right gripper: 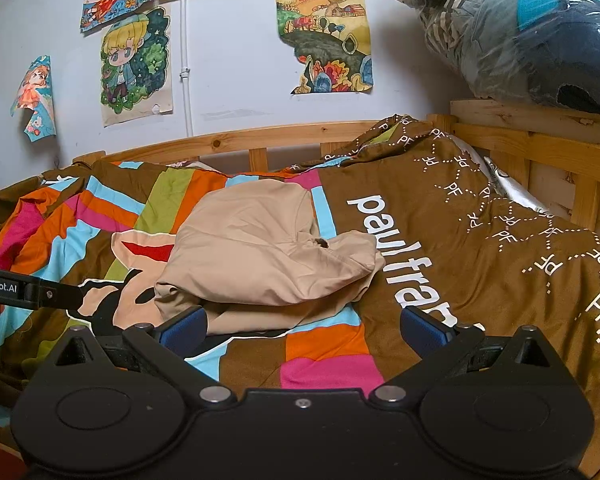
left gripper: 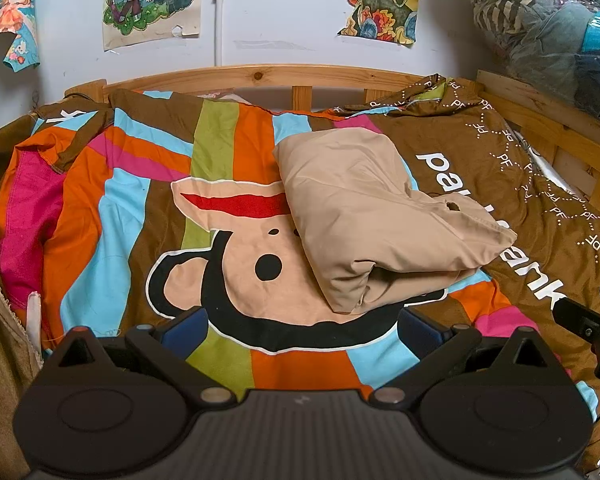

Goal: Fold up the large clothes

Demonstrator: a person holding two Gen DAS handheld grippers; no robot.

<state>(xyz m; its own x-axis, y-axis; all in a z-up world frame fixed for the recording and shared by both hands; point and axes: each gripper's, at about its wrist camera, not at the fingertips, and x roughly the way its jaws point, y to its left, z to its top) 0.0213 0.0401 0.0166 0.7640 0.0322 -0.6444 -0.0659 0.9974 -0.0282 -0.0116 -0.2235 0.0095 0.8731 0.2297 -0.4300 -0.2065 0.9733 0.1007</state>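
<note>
Item: beige cotton garment (left gripper: 380,216), folded into a thick bundle, lying on the bed near its middle, over the brown-and-striped monkey-print duvet cover (left gripper: 140,208). Long axis runs from the wooden headboard rail (left gripper: 260,74) down toward the near edge of the bed, slanting toward the right side in the left wrist view; the folded, rolled end faces the cameras.

Open room: bare duvet on all sides of the bundle, broadest toward the left edge of the bed. Slatted wooden side rail (right gripper: 540,168) bounds the right edge; headboard rail bounds the far edge.

View differences: right wrist view shows the full white "paul frank" lettering, partly covered by the bundle in the left wrist view. Clear plastic bag of clothing (right gripper: 520,28) sits above the right rail.

Left hand-held gripper (left gripper: 302,330): fingers wide apart, empty, short of the bundle. Right hand-held gripper (right gripper: 304,328): wide apart, empty, left finger (right gripper: 184,328) next to the bundle's near end; contact cannot be told.
</note>
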